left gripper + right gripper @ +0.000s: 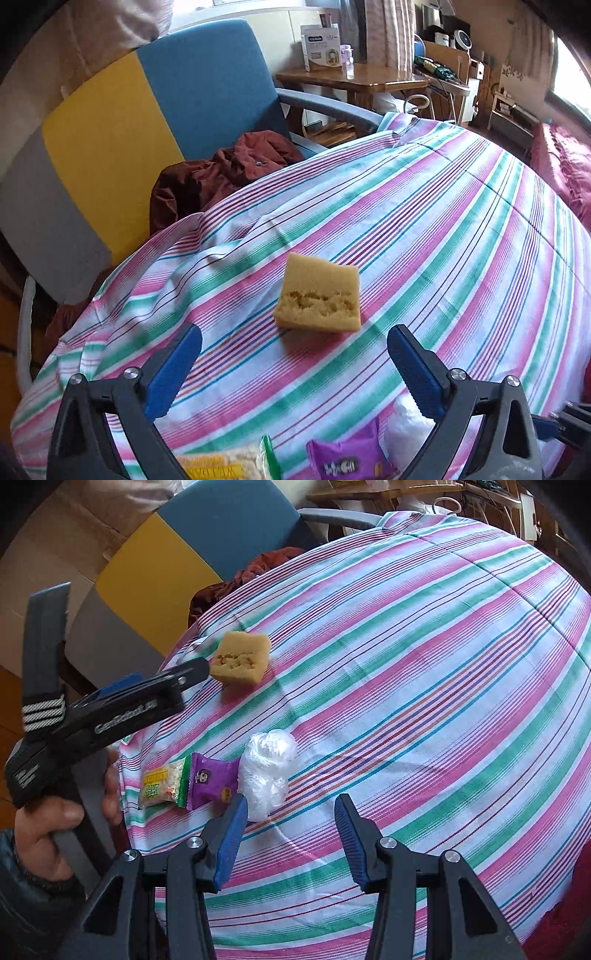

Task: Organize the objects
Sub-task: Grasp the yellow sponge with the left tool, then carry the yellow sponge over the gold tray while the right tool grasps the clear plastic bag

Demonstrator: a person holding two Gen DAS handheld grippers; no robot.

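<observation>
A yellow sponge (319,295) lies on the striped tablecloth (443,221), just ahead of my open, empty left gripper (293,345). It also shows in the right wrist view (242,657), with the left gripper (199,670) beside it. Near the table's front edge lie a yellow-green snack packet (164,784), a purple snack packet (210,781) and a crumpled clear plastic bag (267,771) in a row. My right gripper (291,814) is open and empty, just right of the plastic bag. The packets show at the bottom of the left wrist view: yellow (221,465), purple (347,458), bag (410,421).
A blue, yellow and grey chair (147,110) stands behind the table with a dark red jacket (221,173) on its seat. A wooden side table (351,79) with a box and bottle is farther back. A red cushion (565,166) lies at the right.
</observation>
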